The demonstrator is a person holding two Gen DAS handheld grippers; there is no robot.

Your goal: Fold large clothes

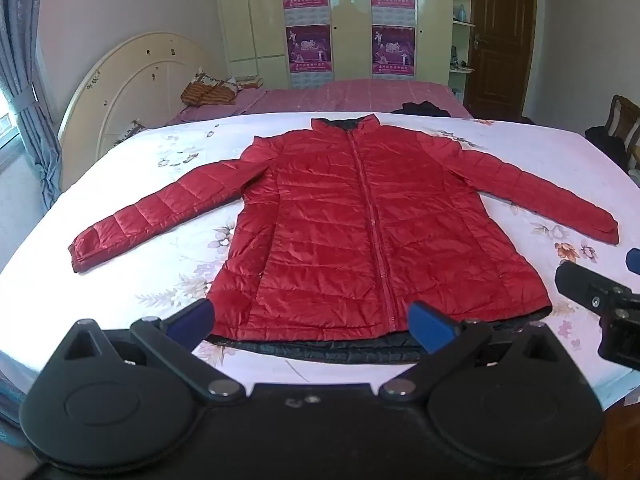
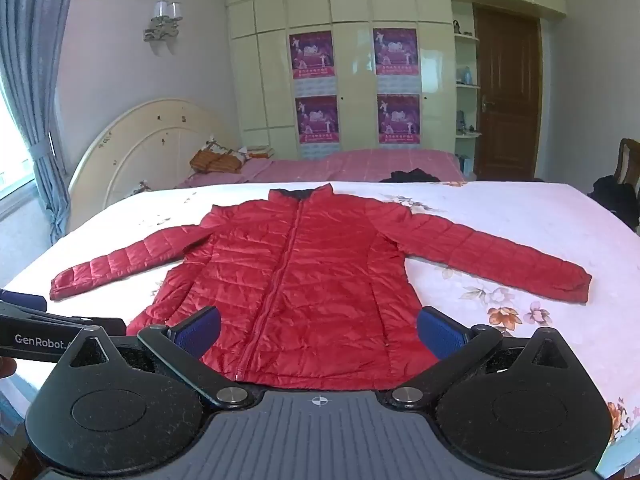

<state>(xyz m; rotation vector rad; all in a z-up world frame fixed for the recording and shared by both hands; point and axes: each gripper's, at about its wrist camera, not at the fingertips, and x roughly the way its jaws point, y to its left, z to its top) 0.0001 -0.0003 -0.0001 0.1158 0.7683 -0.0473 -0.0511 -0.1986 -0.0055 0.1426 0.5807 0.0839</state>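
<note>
On the floral bedsheet (image 1: 520, 152), red jacket (image 1: 340, 220) lies flat.

A red quilted puffer jacket (image 1: 352, 216) (image 2: 304, 280) lay flat and face up, zipped closed along its front. Its stand-up collar pointed away from the cameras, its hem toward them. Both sleeves spread outward and slightly downward. A dark lining edge showed below the hem in the left wrist view.

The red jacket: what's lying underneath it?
The red jacket lies spread flat on a white floral sheet. At its hem a dark strip peeks out, perhaps lining. Whatever else is beneath is covered.
</note>
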